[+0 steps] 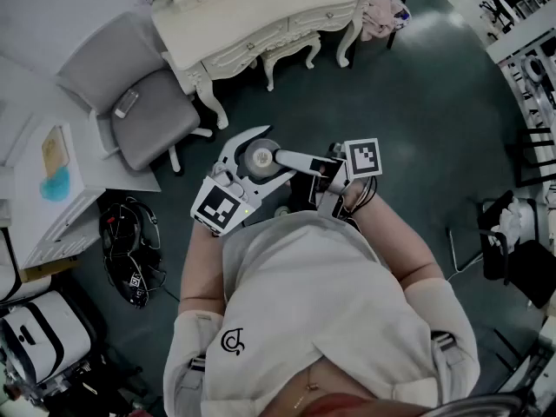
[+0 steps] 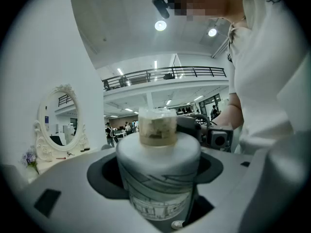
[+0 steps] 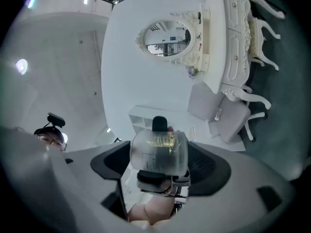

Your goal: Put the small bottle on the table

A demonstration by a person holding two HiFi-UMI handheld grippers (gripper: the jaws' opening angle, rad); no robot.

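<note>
Bottle (image 2: 158, 178) in left gripper (image 1: 260, 157), open floor (image 1: 417, 102) ahead, table (image 1: 269, 11) edge beyond

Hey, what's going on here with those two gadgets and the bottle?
A person stands holding a gripper tool in each hand, close to the chest. The left gripper clamps a small bottle, white with a clear cap, and holds it in the air. The right gripper has its fingers spread on either side of that cap and does not appear to squeeze it. The white dressing table stands ahead across the floor, beside a grey chair, so the bottle is not yet on it.
</note>
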